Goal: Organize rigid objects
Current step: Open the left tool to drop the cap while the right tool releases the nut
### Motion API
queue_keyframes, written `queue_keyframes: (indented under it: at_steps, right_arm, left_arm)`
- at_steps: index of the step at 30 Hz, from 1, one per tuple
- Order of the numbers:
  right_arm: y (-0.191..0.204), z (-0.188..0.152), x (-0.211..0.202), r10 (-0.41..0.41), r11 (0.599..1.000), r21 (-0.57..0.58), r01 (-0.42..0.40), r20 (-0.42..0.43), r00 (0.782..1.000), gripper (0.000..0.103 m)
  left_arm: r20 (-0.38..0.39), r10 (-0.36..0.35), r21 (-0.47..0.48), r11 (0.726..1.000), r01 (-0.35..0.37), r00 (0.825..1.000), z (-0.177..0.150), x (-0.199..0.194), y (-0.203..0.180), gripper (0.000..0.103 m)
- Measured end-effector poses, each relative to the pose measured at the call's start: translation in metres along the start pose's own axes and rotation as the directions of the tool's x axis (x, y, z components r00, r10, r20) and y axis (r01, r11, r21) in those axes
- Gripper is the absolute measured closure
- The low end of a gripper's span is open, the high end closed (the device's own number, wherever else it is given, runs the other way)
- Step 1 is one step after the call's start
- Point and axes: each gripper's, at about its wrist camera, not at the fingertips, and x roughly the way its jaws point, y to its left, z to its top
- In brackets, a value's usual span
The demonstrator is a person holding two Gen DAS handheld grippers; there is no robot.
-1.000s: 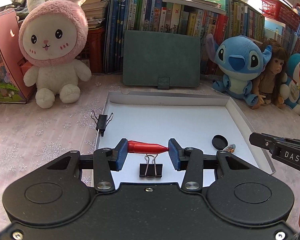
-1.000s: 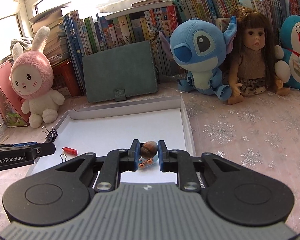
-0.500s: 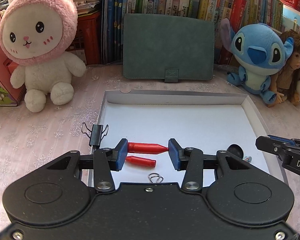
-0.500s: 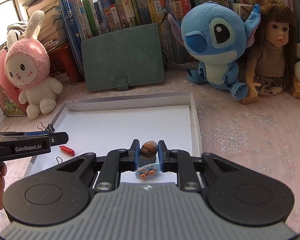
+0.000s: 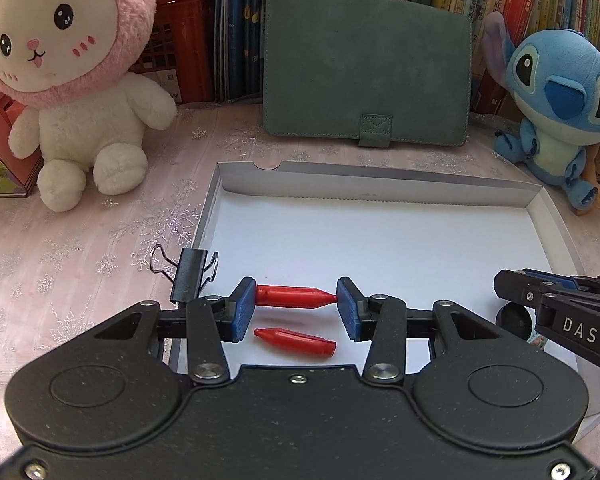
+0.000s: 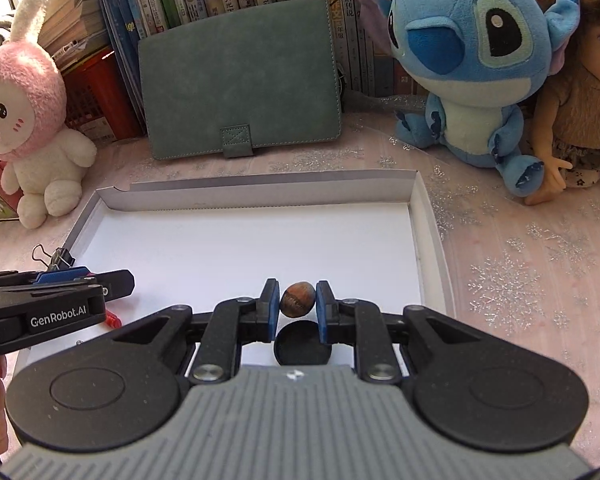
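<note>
My left gripper [image 5: 296, 300] is shut on a red pointed cap [image 5: 294, 296], held crosswise between its blue pads above the near left part of the white tray [image 5: 380, 184]. A second red cap [image 5: 296, 343] lies on the tray floor just below it. My right gripper [image 6: 298, 304] is shut on a small brown nut [image 6: 297, 299] over the tray's near right part [image 6: 416, 216]. A black round lid [image 6: 302, 343] lies on the tray beneath it, seen also as a dark disc [image 5: 514, 321] in the left wrist view. A black binder clip [image 5: 190, 276] sits on the tray's left rim.
A green case [image 5: 366, 80] leans against books behind the tray. A pink rabbit plush [image 5: 72, 80] sits at the left, a blue plush [image 6: 468, 64] and a doll [image 6: 576, 92] at the right. The tablecloth around the tray is pink with snowflakes.
Both grippers have moved forward and down over the tray with their loads. The binder clip that lay in the tray has dropped out of view; the second red cap and black lid now lie under the jaws.
</note>
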Motion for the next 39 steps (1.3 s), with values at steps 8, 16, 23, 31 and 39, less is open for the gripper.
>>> queue_keyframes:
  at_steps: [8, 16, 23, 31, 39]
  right_arm:
    - [0.0, -0.001, 0.008, -0.02, 1.0, -0.022, 0.02, -0.006, 1.0, 0.08]
    - [0.004, -0.004, 0.008, -0.035, 0.998, -0.046, 0.035, 0.012, 0.999, 0.079]
    - [0.009, -0.006, 0.007, -0.045, 0.997, -0.058, 0.046, 0.02, 0.999, 0.077]
    - [0.012, -0.008, -0.008, -0.033, 0.997, -0.073, 0.038, 0.073, 0.997, 0.065]
    - [0.011, -0.014, -0.04, -0.018, 0.995, -0.092, 0.034, 0.164, 0.986, 0.051]
  left_arm:
    - [0.017, 0.012, 0.027, 1.0, -0.012, 1.0, -0.007, 0.006, -0.005, 0.061]
    - [0.044, 0.015, 0.025, 1.0, -0.016, 0.999, -0.01, 0.007, -0.006, 0.06]
    - [0.051, 0.017, 0.017, 1.0, -0.018, 0.999, -0.01, 0.006, -0.006, 0.06]
    - [0.102, 0.014, 0.034, 0.999, -0.017, 0.995, -0.013, -0.008, -0.008, 0.033]
    - [0.197, 0.0, 0.113, 0.993, -0.023, 0.98, -0.027, -0.045, -0.02, 0.019]
